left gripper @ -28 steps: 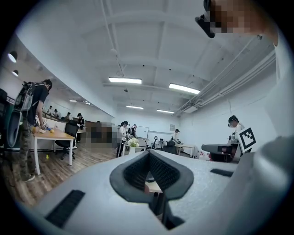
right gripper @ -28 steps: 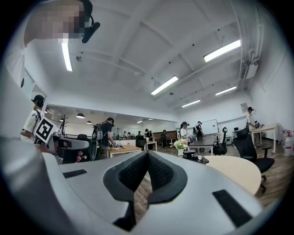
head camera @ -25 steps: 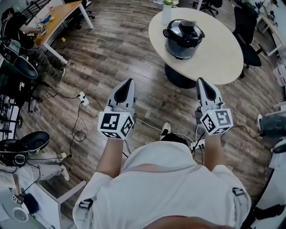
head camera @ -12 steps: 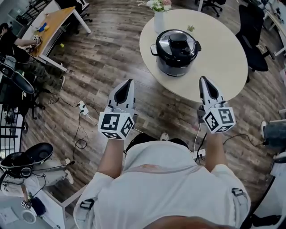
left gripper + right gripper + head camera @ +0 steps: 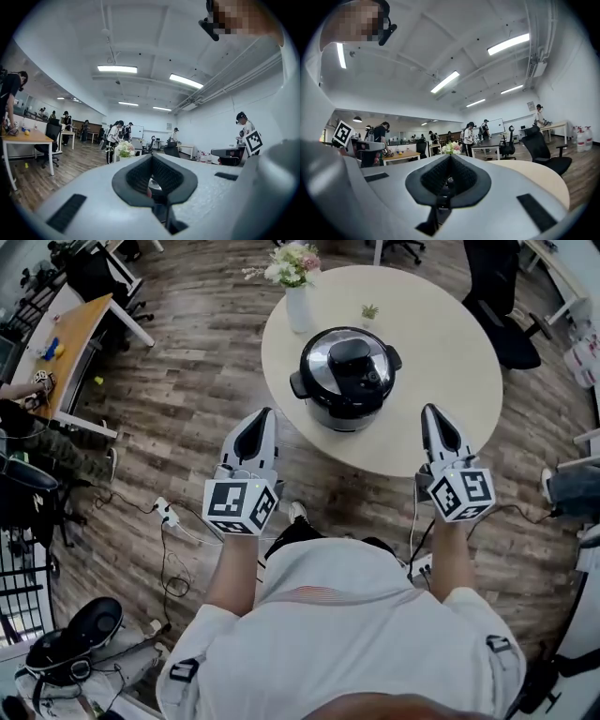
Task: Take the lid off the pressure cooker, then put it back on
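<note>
Black pressure cooker (image 5: 349, 379) nearer, lid (image 5: 352, 358) on

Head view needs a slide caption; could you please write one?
Shut left gripper and shut right gripper face the lidded pressure cooker.

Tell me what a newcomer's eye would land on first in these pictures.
The black and silver pressure cooker, with its lid on, sits on the round pale table in the middle of the head view. The left tool and right tool, both shut and empty, point toward it from either side without touching it. Behind the cooker stands a white vase of flowers.
</note>
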### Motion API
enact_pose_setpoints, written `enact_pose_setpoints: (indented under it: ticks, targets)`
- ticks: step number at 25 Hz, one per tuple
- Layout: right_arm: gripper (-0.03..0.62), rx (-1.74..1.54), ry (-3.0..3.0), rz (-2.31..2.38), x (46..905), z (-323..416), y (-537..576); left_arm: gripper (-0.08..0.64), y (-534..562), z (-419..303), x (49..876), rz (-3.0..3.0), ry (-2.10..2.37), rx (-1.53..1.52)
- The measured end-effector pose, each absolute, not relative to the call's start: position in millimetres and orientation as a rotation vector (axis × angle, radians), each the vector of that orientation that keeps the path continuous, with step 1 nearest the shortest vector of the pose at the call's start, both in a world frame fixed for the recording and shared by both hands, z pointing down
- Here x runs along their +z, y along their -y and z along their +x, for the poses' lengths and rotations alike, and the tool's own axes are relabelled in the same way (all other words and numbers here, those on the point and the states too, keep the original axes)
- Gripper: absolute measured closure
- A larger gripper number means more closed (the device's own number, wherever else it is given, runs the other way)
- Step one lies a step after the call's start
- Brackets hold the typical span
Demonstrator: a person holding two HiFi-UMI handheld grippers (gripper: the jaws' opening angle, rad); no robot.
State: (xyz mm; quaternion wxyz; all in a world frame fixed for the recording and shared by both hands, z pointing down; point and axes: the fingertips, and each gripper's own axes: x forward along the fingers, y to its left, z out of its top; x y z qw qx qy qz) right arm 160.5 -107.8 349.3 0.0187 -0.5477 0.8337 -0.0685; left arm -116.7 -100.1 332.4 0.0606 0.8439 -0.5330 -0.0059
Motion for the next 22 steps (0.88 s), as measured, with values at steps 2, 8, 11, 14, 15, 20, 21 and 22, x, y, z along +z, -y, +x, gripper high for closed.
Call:
enact_pose_setpoints:
  ticks: [2, 8, 11, 14, 15, 20, 21, 22]
  targets:
    - [0.591, -0.2, -2.554, -1.77, 344, 159, 122, 0.555, 127, -122, 330, 2.589, 1.567, -0.028]
    - [0.591, -0.124, -2.476, -1.871, 323, 134, 160, 0.555, 184, -151, 324, 2.654, 1.497, -0.028]
    - [0.591, -0.123, -2.477, -1.873, 323, 125, 169, 0.555, 197, -160, 318, 2.664, 1.503, -0.033]
    - [0.591, -0.113, -2.506, -1.85, 326, 127, 175, 0.555, 201, -160, 315, 2.651, 1.545, -0.043]
    - [0.591, -0.111, -2.51, -1.843, 327, 132, 177, 0.555, 202, -157, 315, 2.642, 1.559, -0.043]
    - [0.591, -0.121, -2.534, -1.808, 325, 162, 185, 0.555, 198, -129, 317, 2.616, 1.584, -0.041]
    - [0.591, -0.129, -2.532, -1.803, 325, 167, 186, 0.555, 197, -125, 316, 2.617, 1.585, -0.035]
    - [0.591, -0.137, -2.531, -1.796, 325, 170, 188, 0.555, 198, -121, 316, 2.616, 1.587, -0.03]
